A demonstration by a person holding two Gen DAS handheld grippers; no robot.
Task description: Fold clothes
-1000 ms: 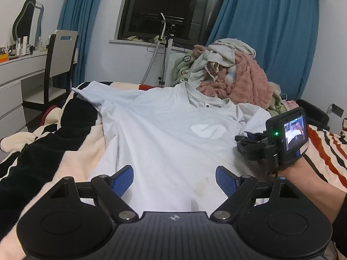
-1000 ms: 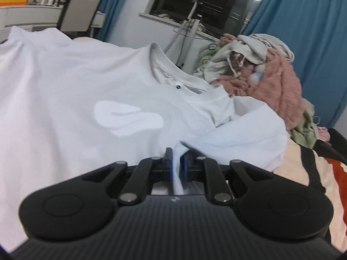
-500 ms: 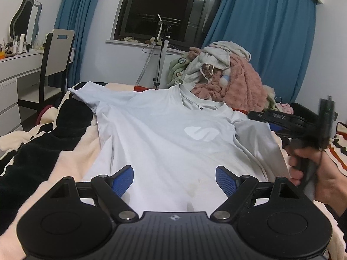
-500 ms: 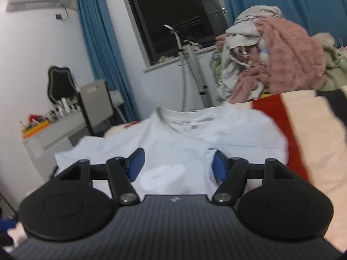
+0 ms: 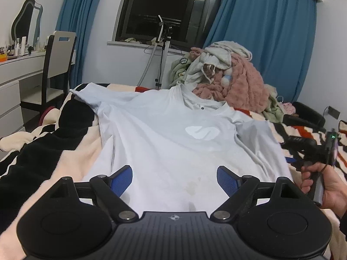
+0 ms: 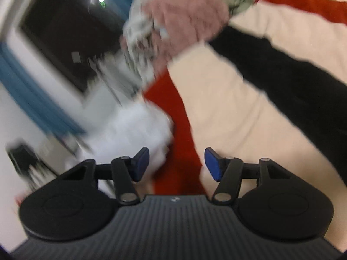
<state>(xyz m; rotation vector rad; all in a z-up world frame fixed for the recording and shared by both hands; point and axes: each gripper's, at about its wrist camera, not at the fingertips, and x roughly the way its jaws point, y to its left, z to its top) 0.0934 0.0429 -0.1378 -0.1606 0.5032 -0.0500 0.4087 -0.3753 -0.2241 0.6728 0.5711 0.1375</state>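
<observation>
A: The left gripper [image 5: 174, 178] hovers low over the hem end of the pale blue T-shirt [image 5: 164, 138], its blue pads spread wide with nothing between them. The right gripper [image 6: 176, 163] is spread too and holds nothing; its own view is blurred and tilted, looking across the striped blanket [image 6: 249, 112] just off the shirt's right side.

B: And the shirt itself?

A: It lies flat on the bed, front up, collar toward the heap of clothes [image 5: 229, 80], both sleeves spread out. No fold shows in it.

B: What could go wrong from here?

A: A pinch that takes only the top layer would likely lift the front off the back and leave the fold lopsided. A pinch that goes too deep could catch the fluffy blanket as well and drag it along.

B: How are the edges?

A: The right sleeve [image 5: 258, 134] and side seam lie free on the blanket, easy to reach. The left side dips where the blanket [image 5: 43, 156] rolls off, so that edge may slide.

B: Room to move?

A: There is open bed on both sides, but the heap sits close behind the collar, so a fold toward it looks crowded.
</observation>
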